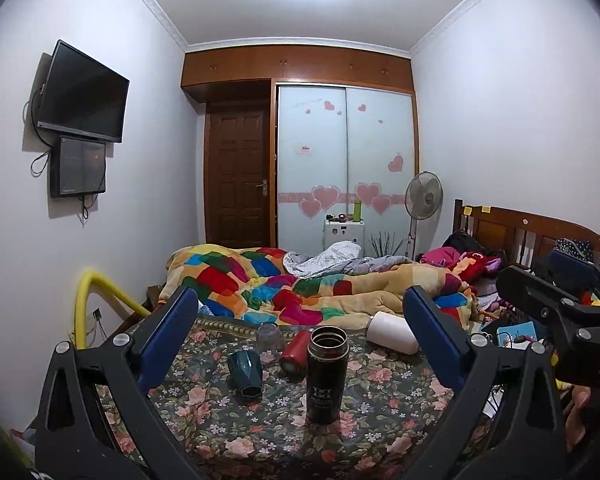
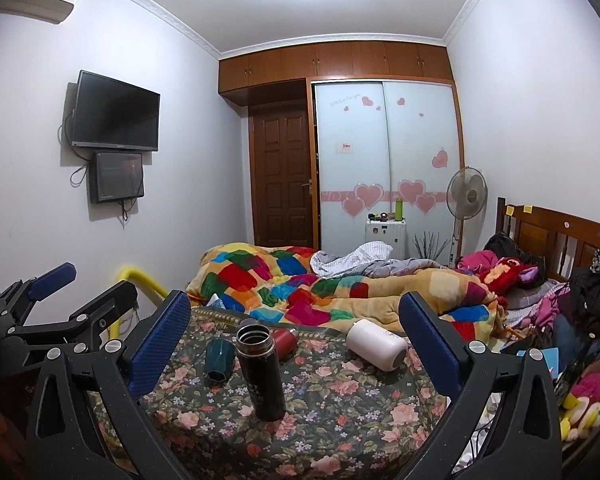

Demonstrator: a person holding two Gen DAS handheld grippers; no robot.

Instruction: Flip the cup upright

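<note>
A black flask [image 1: 327,374] stands upright with its mouth open on the floral cloth [image 1: 380,420]. A dark teal cup [image 1: 246,372] stands upside down left of it. A red bottle [image 1: 295,350] and a white bottle [image 1: 392,332] lie on their sides behind, and a clear cup [image 1: 269,338] sits behind the teal one. My left gripper [image 1: 300,340] is open and empty, back from the flask. My right gripper [image 2: 294,344] is open and empty. In the right wrist view the flask [image 2: 260,372], teal cup [image 2: 219,362], red bottle [image 2: 285,340] and white bottle [image 2: 376,344] show.
A bed with a colourful quilt [image 1: 300,284] lies beyond the cloth. Clothes and toys [image 2: 580,320] pile at the right by a wooden headboard [image 2: 560,240]. A yellow tube [image 1: 96,300] stands at the left. The right gripper's frame [image 1: 560,312] shows at the right edge of the left wrist view.
</note>
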